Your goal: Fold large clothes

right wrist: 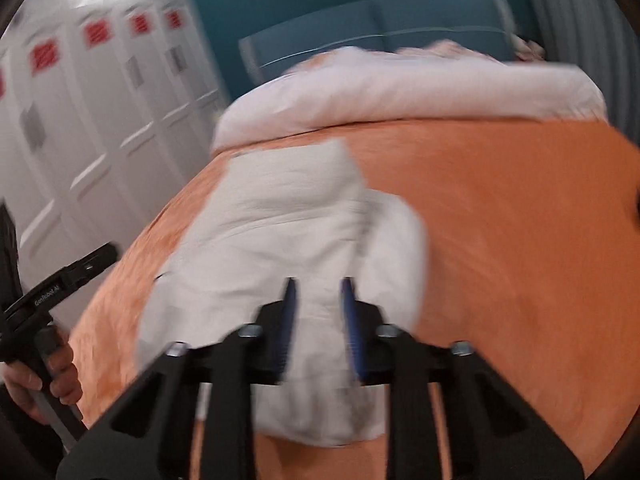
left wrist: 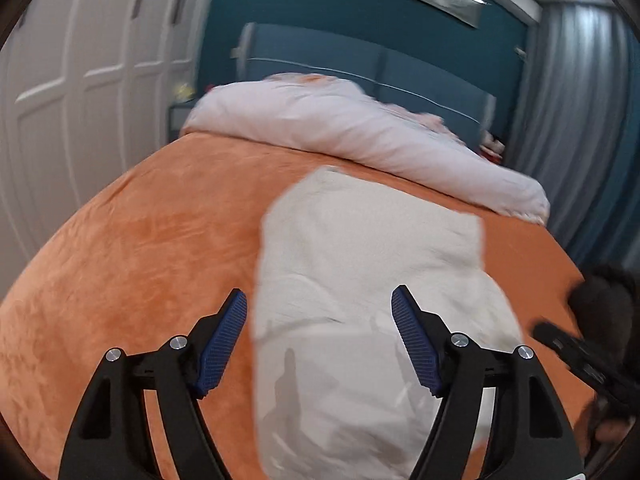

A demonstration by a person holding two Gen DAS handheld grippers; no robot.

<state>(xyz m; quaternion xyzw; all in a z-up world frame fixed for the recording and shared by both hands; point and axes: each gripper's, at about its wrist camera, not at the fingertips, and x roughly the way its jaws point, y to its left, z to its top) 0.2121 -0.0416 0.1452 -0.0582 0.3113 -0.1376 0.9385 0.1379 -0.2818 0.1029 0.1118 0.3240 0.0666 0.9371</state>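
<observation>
A white garment (left wrist: 360,240) lies partly folded and rumpled on the orange bedcover (left wrist: 140,240). My left gripper (left wrist: 319,292) hovers over the garment's near end, jaws wide apart with nothing between them. In the right wrist view the same garment (right wrist: 280,216) is bunched up, and a ridge of it runs between the blue pads (right wrist: 289,312). My right gripper (right wrist: 319,280) is shut on that ridge, its jaws close together. The picture is blurred, so the exact hold is hard to make out.
A pale pink duvet (left wrist: 340,124) is heaped across the head of the bed, in front of a blue headboard (left wrist: 320,48). White wardrobe doors (left wrist: 60,80) stand on the left and grey curtains (left wrist: 572,80) on the right. A hand (right wrist: 40,376) holds the other tool's handle.
</observation>
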